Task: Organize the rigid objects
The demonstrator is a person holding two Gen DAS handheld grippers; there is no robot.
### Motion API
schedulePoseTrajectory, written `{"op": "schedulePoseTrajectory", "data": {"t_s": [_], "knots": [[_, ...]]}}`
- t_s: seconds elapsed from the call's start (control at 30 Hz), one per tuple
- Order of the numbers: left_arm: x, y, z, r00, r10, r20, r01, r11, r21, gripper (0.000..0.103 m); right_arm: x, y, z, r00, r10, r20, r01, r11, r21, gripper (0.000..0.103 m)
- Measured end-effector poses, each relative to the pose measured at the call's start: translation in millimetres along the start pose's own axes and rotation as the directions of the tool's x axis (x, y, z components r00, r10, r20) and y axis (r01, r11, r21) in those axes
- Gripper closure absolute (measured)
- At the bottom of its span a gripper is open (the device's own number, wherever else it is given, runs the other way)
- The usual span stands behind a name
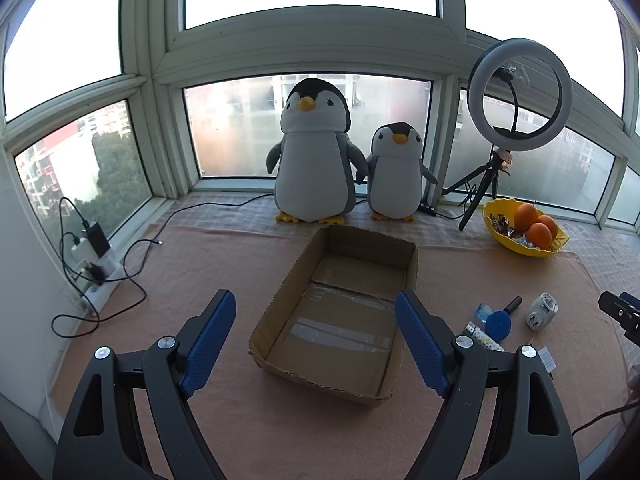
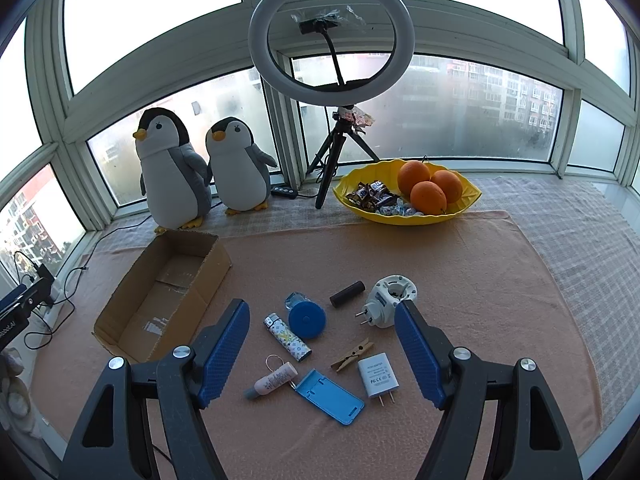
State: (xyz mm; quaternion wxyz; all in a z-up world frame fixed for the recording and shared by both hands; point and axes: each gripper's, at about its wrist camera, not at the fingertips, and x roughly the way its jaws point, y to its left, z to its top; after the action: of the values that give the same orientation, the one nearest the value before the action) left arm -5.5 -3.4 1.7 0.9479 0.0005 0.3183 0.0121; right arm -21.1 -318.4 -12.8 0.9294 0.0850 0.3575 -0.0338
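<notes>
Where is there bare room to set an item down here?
Inside the cardboard box, which holds nothing, and the pink mat between the yellow bowl and the white adapter. Crowded: the cluster around the lighter.

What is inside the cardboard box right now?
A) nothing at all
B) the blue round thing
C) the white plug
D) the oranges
A: the cardboard box shows only its bare taped bottom; the small things lie on the mat beside it, the oranges in the yellow bowl.

A high-rise home's bay window: plush penguins (image 1: 316,156), fruit bowl (image 2: 404,212), apartment blocks outside.
</notes>
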Motion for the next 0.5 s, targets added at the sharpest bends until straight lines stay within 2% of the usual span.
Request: {"op": "schedulePoseTrajectory", "data": {"t_s": [0.5], "knots": [[0.9,0.2,0.2,1.0,0.001,-0.003,-0.001,1.0,-0.001,0.021,4.4,1.6,-2.3,1.0,0.007,-0.013,-0.007,1.0,0.007,0.032]]}}
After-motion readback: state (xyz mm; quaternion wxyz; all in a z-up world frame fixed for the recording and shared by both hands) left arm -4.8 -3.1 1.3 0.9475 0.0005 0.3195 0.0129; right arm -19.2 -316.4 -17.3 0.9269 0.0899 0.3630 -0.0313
